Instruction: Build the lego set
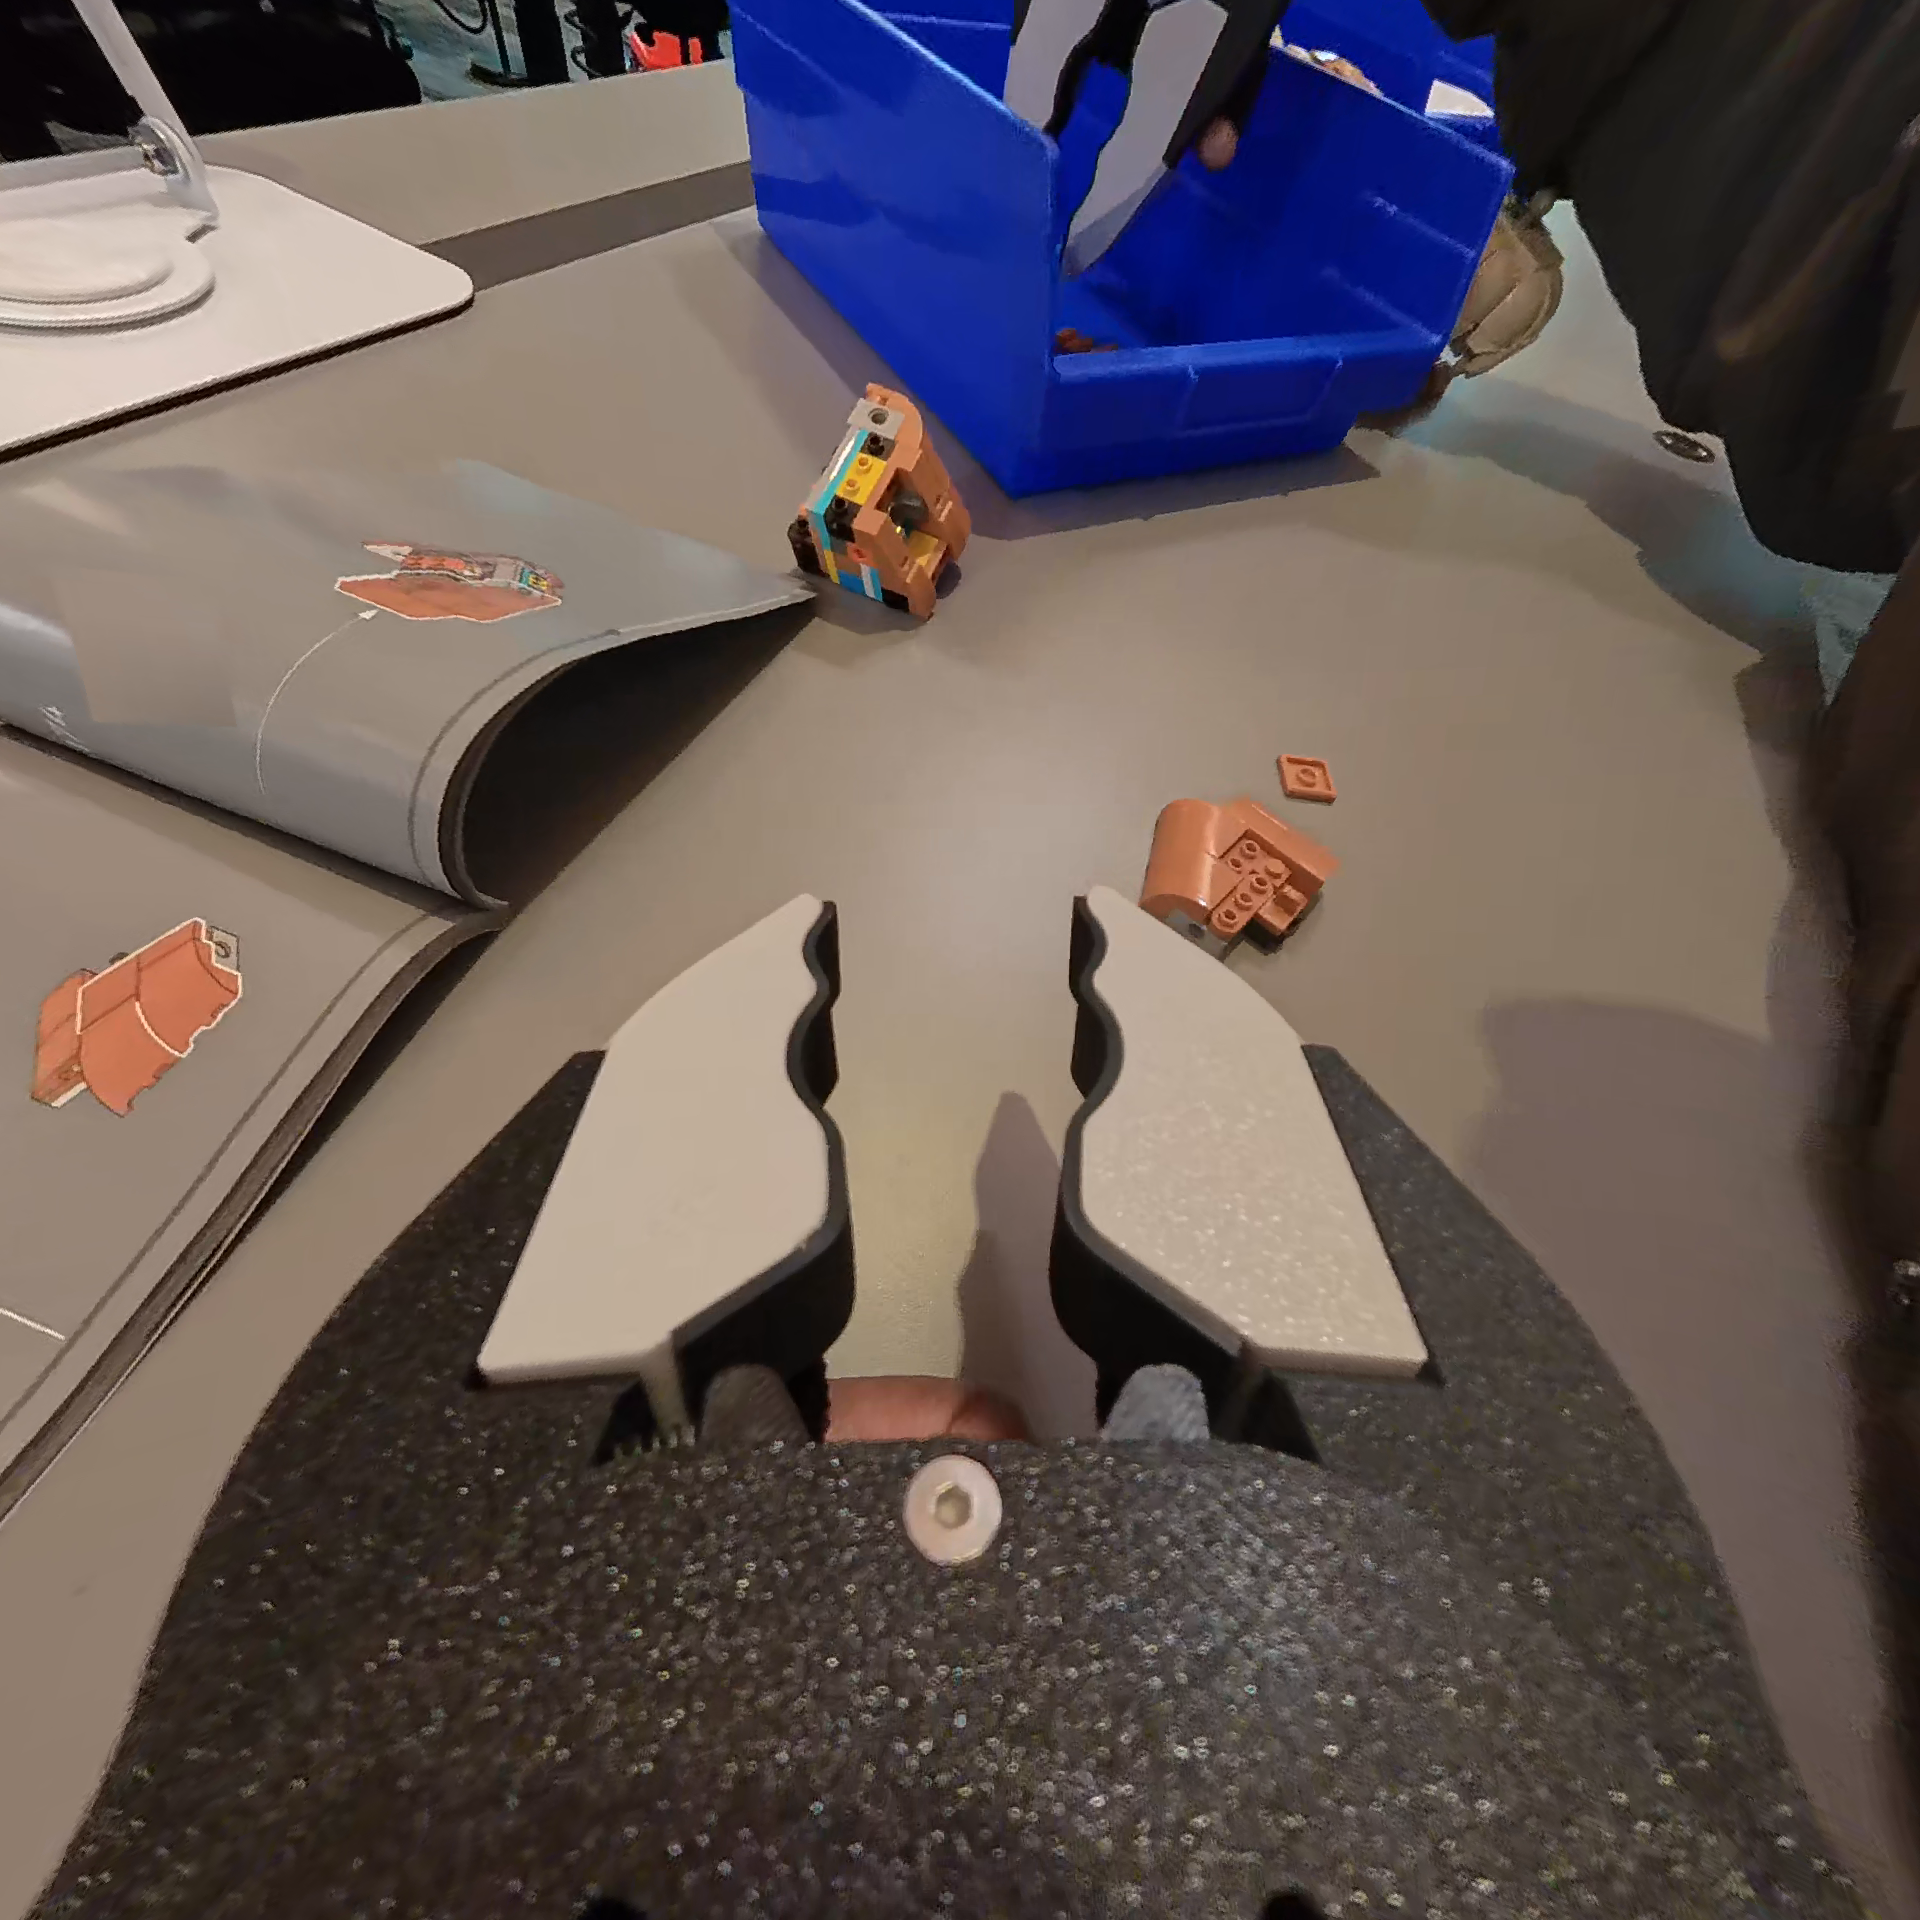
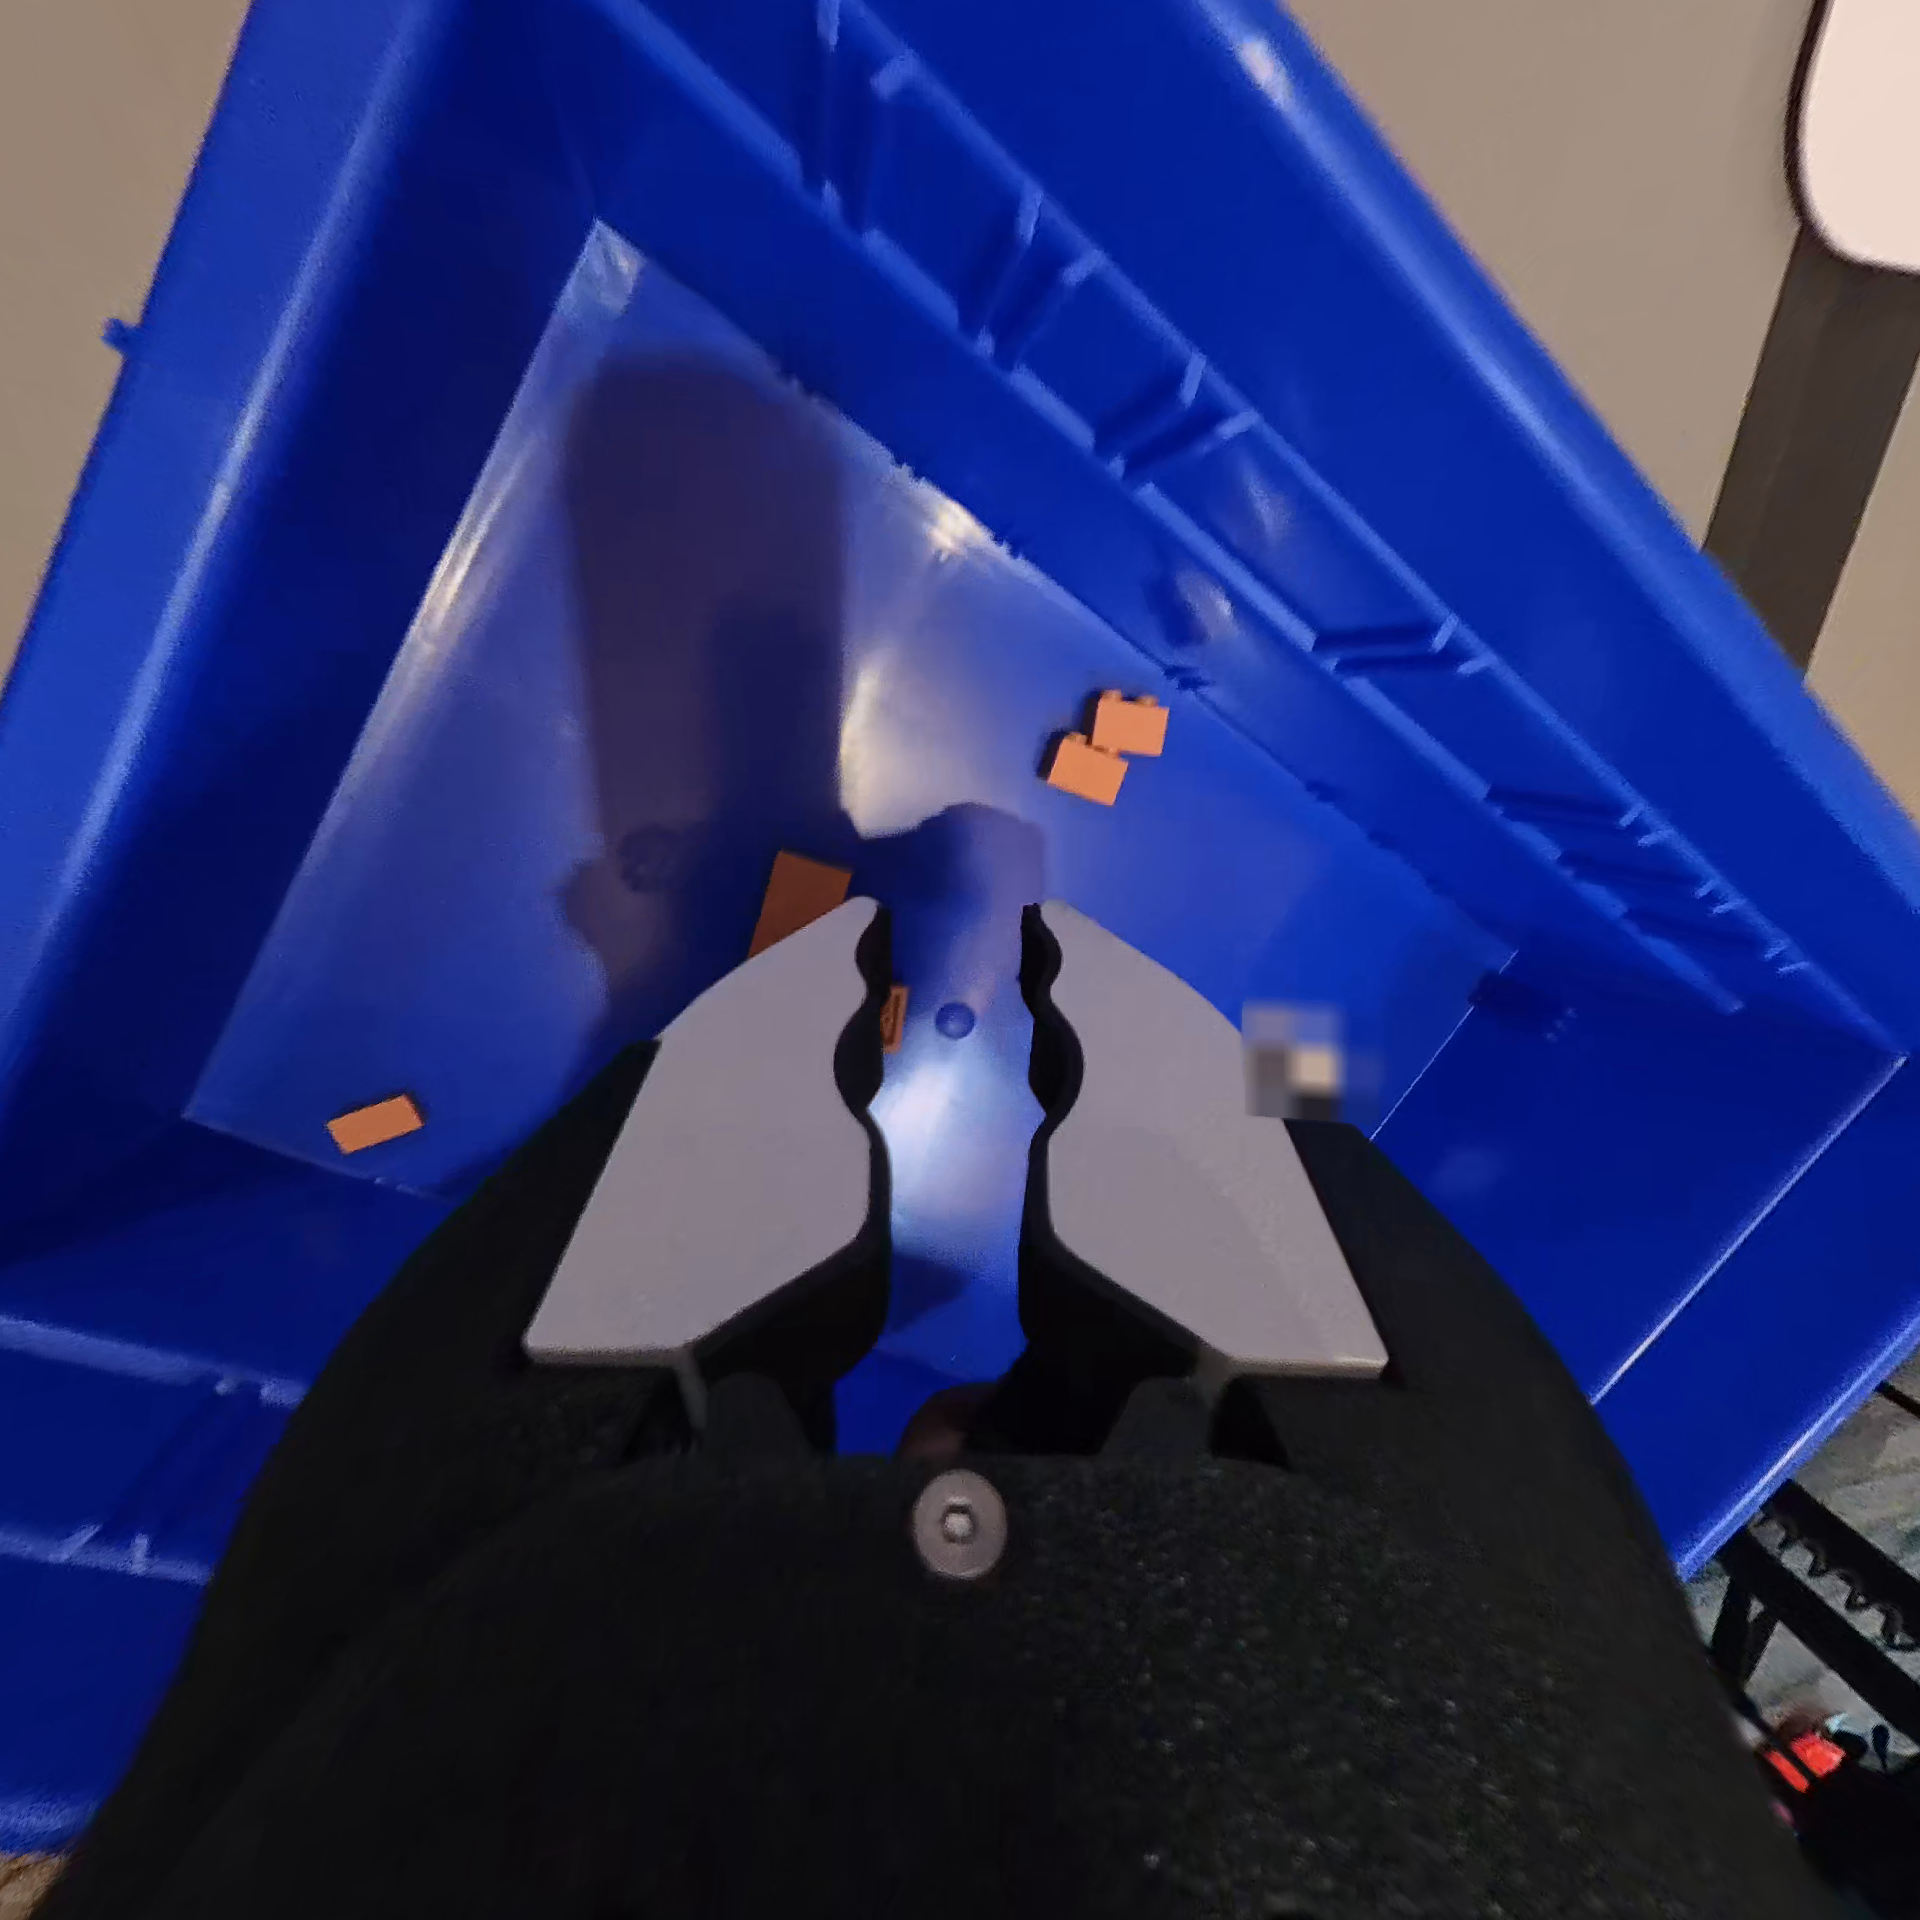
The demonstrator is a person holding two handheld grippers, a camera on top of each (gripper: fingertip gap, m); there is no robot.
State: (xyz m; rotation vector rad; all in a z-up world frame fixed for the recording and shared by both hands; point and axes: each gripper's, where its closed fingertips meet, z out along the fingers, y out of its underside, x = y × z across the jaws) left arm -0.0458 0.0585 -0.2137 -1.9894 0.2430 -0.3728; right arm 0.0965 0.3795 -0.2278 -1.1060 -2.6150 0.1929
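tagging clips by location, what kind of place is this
Probably an office or lab worktable set up for toy-brick building: a grey table, an open instruction booklet, a blue parts bin and a half-built model.

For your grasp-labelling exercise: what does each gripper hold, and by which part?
Nothing. The left gripper is open above the table; the right gripper is open inside the blue bin, gripping no brick.

A multicoloured lego block (image 1: 883,506) lies tipped at twelve o'clock on the table, a brown curved sub-assembly (image 1: 1236,868) and flat brown tile (image 1: 1306,777) at two o'clock, loose orange bricks (image 2: 1103,746) inside the blue bin (image 1: 904,197).
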